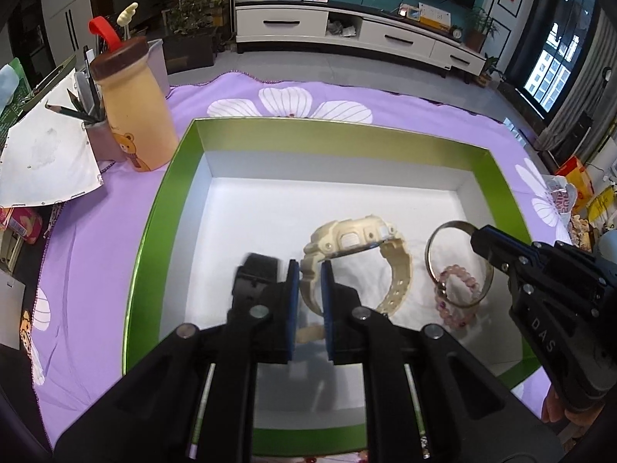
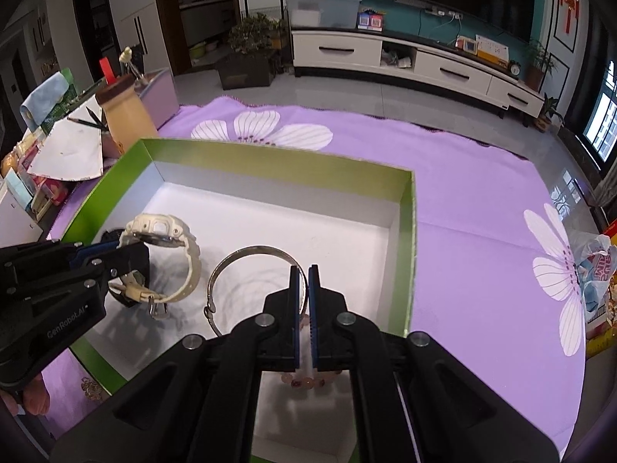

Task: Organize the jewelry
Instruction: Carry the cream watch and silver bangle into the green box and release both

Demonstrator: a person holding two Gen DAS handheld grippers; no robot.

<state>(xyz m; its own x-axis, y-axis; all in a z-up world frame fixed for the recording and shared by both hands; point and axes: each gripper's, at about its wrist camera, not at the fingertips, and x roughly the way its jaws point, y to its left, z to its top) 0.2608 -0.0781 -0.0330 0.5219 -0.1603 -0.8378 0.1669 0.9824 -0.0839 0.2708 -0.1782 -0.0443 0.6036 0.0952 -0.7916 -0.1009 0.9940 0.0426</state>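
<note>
A chunky cream-coloured watch point(image 1: 356, 249) with a thick resin strap and a metal buckle stands on edge inside a shallow box point(image 1: 339, 133) whose rim is bright green and whose floor and inner walls are white; the watch sits toward the near middle of the box floor. The left gripper point(image 1: 309, 270) is clenched on the near loop of the watch strap, its blue pads pressing the strap from both sides; a dark block, too unclear to name, lies just left of it. Just right of the watch lies a thin silver bangle point(image 1: 459, 264), tilted up off the floor at its far edge; a bracelet of pale pink beads point(image 1: 457, 293) lies touching the bangle's near side, partly inside its ring. The right gripper point(image 2: 303, 283) is nearly closed, with only a narrow slit between its blue pads; its tip meets the far right rim of the bangle, with pink beads showing between and below the fingers, but whether it actually grips either piece I cannot tell. The box rests on a purple cloth point(image 2: 470, 200) printed with large white flowers; beyond the box's far left corner stand a cream bottle point(image 1: 133, 112) with a brown cap and a bear picture, and a small cup of pencils point(image 1: 98, 131) beside it.
</note>
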